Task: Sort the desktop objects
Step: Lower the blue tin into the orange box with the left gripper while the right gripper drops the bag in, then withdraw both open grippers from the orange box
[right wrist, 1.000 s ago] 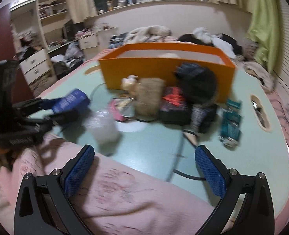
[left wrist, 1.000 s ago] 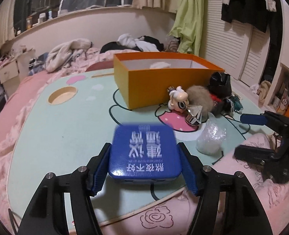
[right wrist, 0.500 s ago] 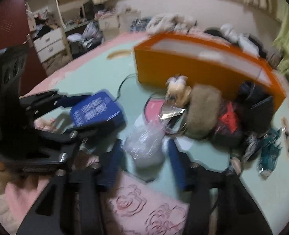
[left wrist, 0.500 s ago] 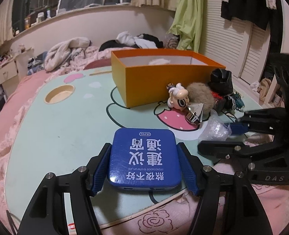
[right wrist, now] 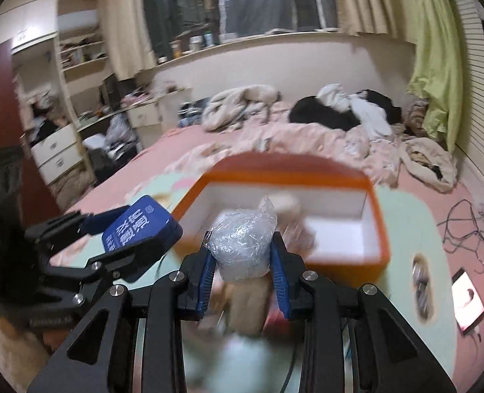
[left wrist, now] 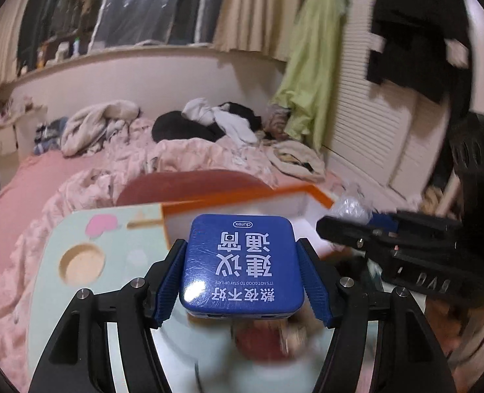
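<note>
Both loads held off the tabletop (left wrist: 50, 262). Left gripper (left wrist: 242, 271) jaws clamp the blue tin (left wrist: 242, 262) by its side edges; right gripper (right wrist: 243, 255) jaws, narrow, pinch the crinkled plastic bag (right wrist: 242, 245). Orange box (right wrist: 373, 249) lies open just ahead of both, below; the bag looks nearer its opening, tin beside the left wall.

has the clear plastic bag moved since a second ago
Yes. The clear plastic bag, then lying on the table short of the orange box, is now clamped in the right gripper, lifted before the box's opening.
</note>
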Demonstrator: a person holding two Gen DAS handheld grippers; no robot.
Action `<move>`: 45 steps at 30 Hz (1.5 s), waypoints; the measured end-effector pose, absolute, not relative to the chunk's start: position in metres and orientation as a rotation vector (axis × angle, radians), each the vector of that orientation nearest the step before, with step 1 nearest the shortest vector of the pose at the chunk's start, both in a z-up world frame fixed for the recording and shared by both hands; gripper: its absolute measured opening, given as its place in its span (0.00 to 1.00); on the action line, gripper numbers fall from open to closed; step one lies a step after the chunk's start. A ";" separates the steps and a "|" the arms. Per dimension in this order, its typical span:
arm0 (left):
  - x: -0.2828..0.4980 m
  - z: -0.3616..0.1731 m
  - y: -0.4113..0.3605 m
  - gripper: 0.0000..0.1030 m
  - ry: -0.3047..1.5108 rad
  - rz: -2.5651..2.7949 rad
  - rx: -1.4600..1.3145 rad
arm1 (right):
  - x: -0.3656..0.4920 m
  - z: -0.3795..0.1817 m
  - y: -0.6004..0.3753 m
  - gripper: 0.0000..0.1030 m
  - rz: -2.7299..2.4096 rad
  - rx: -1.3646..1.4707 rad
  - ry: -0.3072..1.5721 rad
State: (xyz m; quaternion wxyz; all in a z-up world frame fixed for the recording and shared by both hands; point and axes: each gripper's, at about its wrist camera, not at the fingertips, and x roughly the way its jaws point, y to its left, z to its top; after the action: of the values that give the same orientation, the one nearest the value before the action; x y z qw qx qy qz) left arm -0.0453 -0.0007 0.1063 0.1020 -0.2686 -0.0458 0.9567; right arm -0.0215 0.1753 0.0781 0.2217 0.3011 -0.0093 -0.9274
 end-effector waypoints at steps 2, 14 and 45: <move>-0.073 0.100 0.000 0.67 -0.146 2.852 -0.860 | -0.050 0.080 0.171 0.33 -2.605 0.864 -0.040; -0.080 0.084 -0.002 0.84 -0.134 2.867 -0.839 | -0.096 0.045 0.178 0.60 -2.722 1.143 -0.036; 0.006 0.005 0.003 1.00 0.025 2.856 -1.216 | 0.015 -0.031 0.171 1.00 -2.623 1.066 0.195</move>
State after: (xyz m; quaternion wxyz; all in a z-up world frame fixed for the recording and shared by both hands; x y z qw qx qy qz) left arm 0.0062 0.0030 0.0047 0.0187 -0.3916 0.0081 0.9199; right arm 0.0150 0.1712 -0.0306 0.1511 0.3711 0.0679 -0.9137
